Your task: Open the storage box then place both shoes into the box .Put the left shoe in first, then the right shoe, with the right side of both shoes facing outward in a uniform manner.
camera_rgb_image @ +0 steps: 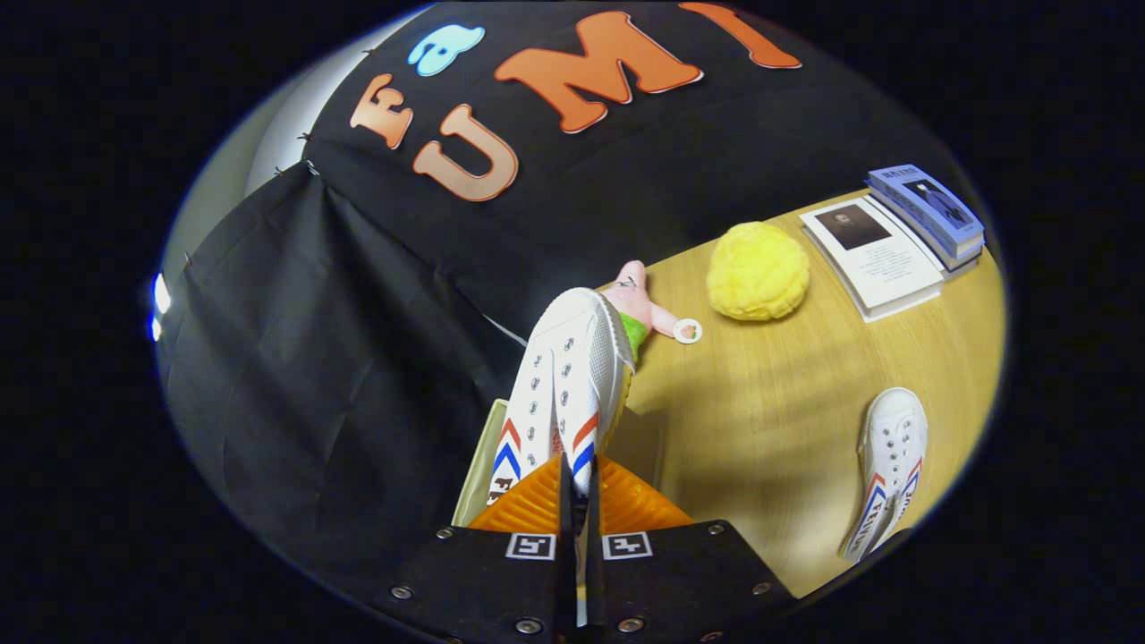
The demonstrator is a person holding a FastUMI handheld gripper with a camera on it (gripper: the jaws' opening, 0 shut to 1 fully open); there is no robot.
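Over at the left, the storage box (471, 483) shows a pale edge just beneath the lifted shoe (564, 385), which hangs toe-forward above it. The gripper (577, 487) is clenched on this shoe, its orange fingers (528, 505) pinching the thin canvas wall near the heel collar. A canvas sneaker like this looks light and soft in the upper, stiffer along the rubber sole, so I judge the collar a fair hold, though the toe may droop and swing. Beyond it lie a pink toy (637, 300) and a yellow ball (758, 271). Further right on the wooden table (769, 429) the second shoe (886, 470) rests on its side, well apart, with books (899, 241) behind.
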